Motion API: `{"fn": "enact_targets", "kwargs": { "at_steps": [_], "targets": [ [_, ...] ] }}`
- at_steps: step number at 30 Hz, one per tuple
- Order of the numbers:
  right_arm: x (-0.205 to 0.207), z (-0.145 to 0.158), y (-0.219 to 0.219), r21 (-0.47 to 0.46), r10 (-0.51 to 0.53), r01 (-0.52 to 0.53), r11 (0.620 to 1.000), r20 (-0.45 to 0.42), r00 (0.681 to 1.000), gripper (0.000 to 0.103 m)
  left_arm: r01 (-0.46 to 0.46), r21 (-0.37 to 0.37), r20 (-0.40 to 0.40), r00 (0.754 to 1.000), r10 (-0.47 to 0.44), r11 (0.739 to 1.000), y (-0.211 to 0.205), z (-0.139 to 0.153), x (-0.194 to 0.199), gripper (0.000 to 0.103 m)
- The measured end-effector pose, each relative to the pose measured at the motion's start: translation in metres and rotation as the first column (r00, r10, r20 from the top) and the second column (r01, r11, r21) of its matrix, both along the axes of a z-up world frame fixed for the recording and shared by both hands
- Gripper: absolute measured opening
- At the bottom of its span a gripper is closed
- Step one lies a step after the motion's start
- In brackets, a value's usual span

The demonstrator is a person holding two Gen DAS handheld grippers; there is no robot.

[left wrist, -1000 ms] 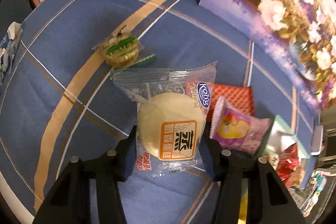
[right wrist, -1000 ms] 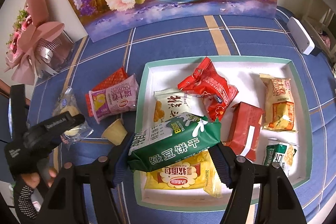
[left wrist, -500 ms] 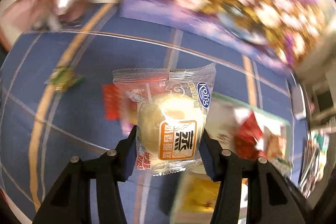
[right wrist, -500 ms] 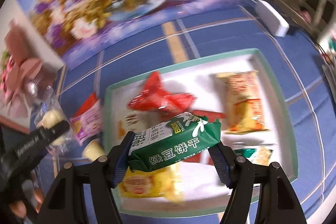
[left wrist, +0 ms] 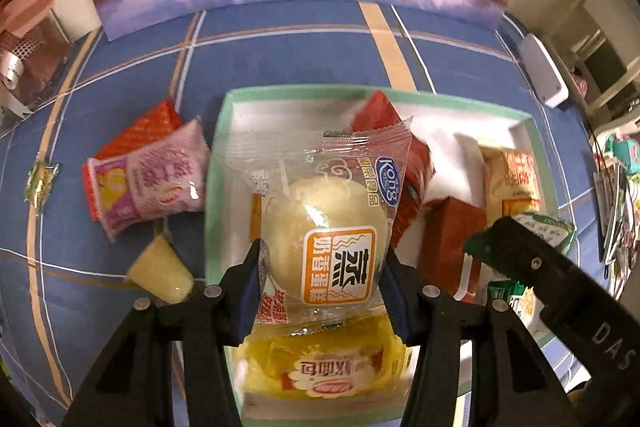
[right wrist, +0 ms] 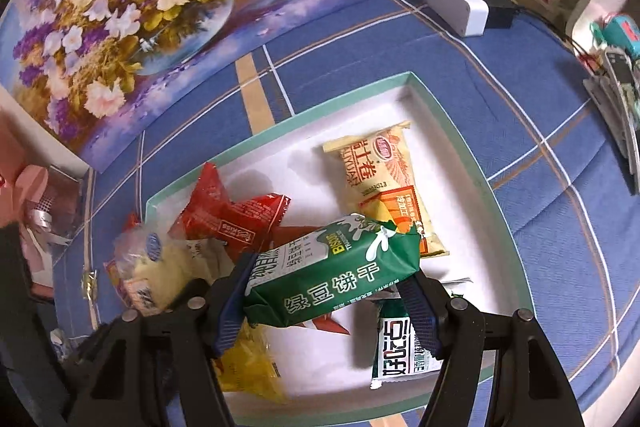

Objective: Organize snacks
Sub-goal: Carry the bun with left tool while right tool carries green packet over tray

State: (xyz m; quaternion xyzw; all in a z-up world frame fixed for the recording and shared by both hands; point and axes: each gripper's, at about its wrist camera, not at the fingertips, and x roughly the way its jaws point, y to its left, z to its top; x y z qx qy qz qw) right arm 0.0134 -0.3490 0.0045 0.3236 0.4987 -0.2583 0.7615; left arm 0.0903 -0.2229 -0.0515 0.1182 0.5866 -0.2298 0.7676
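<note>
My left gripper [left wrist: 320, 267] is shut on a clear-wrapped round pale cake [left wrist: 324, 227] and holds it over the left part of the white tray with a green rim [left wrist: 304, 93]. My right gripper [right wrist: 328, 291] is shut on a green biscuit pack [right wrist: 340, 275] above the tray [right wrist: 452, 131], over its middle. One right finger [left wrist: 520, 255] with the green pack shows at the right of the left wrist view. The cake packet [right wrist: 148, 267] appears blurred at the left of the right wrist view.
In the tray lie red packets [right wrist: 228, 215], a yellow-orange roll packet [right wrist: 384, 179], a yellow bread packet [left wrist: 328, 375] and a green-white pack [right wrist: 400, 347]. Left of it on the blue cloth: a pink packet [left wrist: 152, 179], a jelly cup [left wrist: 160, 271], a small candy [left wrist: 40, 179]. A flower painting [right wrist: 160, 7] and a white box [right wrist: 452, 3] stand behind.
The left gripper carried the cake packet from over the blue cloth rightward to above the tray. The right gripper shifted right over the tray with the green pack. Both wrists rolled.
</note>
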Motion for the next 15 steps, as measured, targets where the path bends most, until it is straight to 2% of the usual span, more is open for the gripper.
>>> {"fn": "enact_targets", "kwargs": {
  "at_steps": [8, 13, 15],
  "targets": [
    [0.0, -0.018, 0.0, 0.035, 0.003, -0.002, 0.999, -0.025, 1.0, 0.072, 0.027, 0.047, 0.027, 0.999, -0.028, 0.999, -0.008, -0.011, -0.009, 0.055],
    [0.001, -0.02, 0.001, 0.04, 0.003, -0.002, 0.999, -0.028, 1.0, 0.073, 0.026, 0.04, 0.017, 1.0, -0.027, 0.999, -0.007, -0.01, -0.009, 0.056],
    [0.001, -0.02, 0.001, 0.042, 0.003, -0.001, 0.999, -0.031, 1.0, 0.073, 0.024, 0.031, 0.009, 1.0, -0.024, 0.999, -0.007, -0.009, -0.007, 0.059]
  ]
}}
